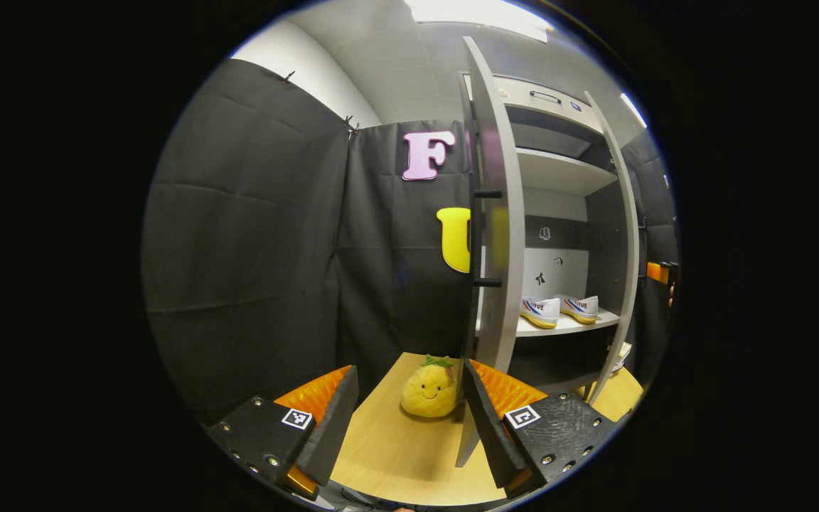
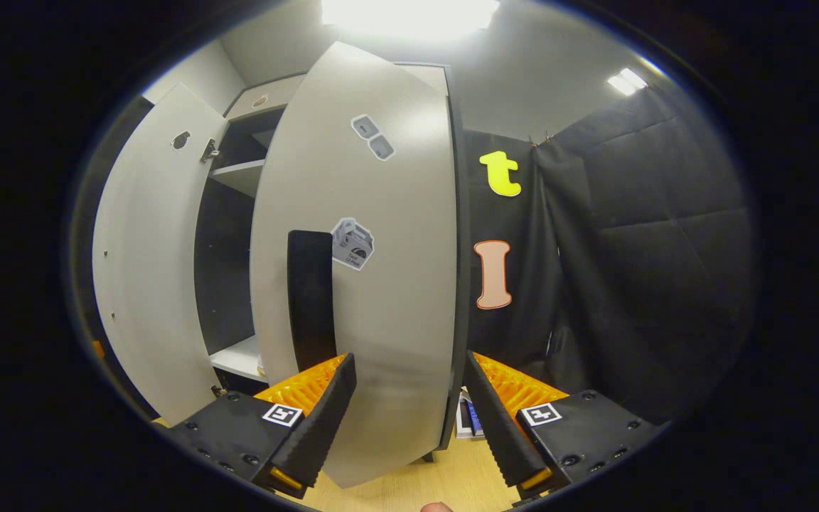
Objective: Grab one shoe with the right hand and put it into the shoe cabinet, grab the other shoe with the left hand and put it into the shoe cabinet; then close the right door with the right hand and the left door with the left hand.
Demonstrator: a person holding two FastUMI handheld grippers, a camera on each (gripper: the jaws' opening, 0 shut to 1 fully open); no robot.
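With both white sneakers with yellow soles [image 1: 559, 311] already on the grey cabinet's shelf [image 1: 566, 326], the right gripper [image 2: 409, 419] spreads empty around the grey right door [image 2: 381, 284] to push it shut, while the left gripper [image 1: 409, 419], also wide open, waits beside the grey left door [image 1: 498, 213].

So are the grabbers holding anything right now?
No. The left gripper is open beside the left door; the right gripper is open around the right door, not squeezing it.

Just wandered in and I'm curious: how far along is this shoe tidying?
Both shoes already sit on a cabinet shelf. The open right gripper is at the right door, which is partly swung. The left door stands open near the left gripper.
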